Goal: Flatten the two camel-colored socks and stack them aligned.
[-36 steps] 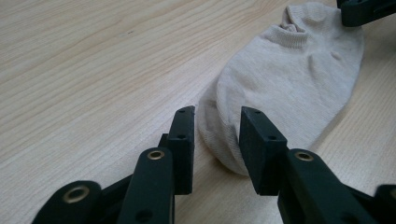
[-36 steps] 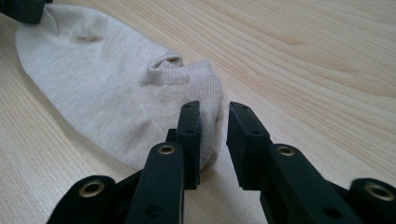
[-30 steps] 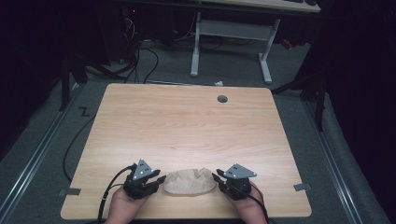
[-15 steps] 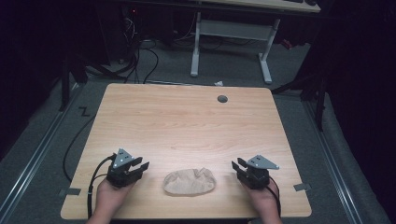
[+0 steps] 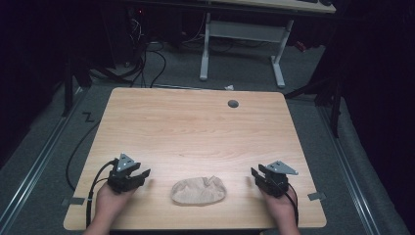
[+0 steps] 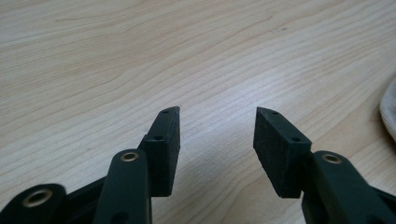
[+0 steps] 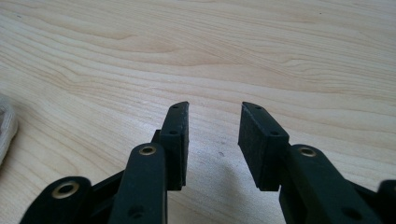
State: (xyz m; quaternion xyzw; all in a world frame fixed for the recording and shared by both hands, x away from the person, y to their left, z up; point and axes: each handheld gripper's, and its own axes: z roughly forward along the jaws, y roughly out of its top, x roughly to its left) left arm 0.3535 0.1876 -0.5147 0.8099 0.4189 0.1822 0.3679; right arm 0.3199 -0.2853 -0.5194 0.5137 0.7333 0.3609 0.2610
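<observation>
A crumpled beige cloth [image 5: 198, 191] lies in a heap on the wooden table [image 5: 195, 132] near its front edge, between the two hands. My left gripper [image 5: 143, 174] rests on the table a short way to the cloth's left and points toward it. Its jaws have just been opening, and in the left gripper view the left gripper [image 6: 217, 114] is open over bare wood, with the cloth's edge [image 6: 388, 109] at the far right. My right gripper [image 5: 255, 175] sits to the cloth's right. Its jaws have also just been opening. In the right gripper view the right gripper [image 7: 214, 108] holds nothing, and the cloth [image 7: 5, 128] shows at the left edge.
A round cable hole [image 5: 233, 103] sits near the table's far edge. Beyond the table stand white desk legs [image 5: 205, 49], and cables [image 5: 147, 58] run over the grey floor. Bits of tape [image 5: 316, 196] mark the floor at both front corners.
A second ago both grippers were at the two ends of the cloth. They have since drawn apart, left one leftward and right one rightward, with wider jaws, leaving the cloth lying free.
</observation>
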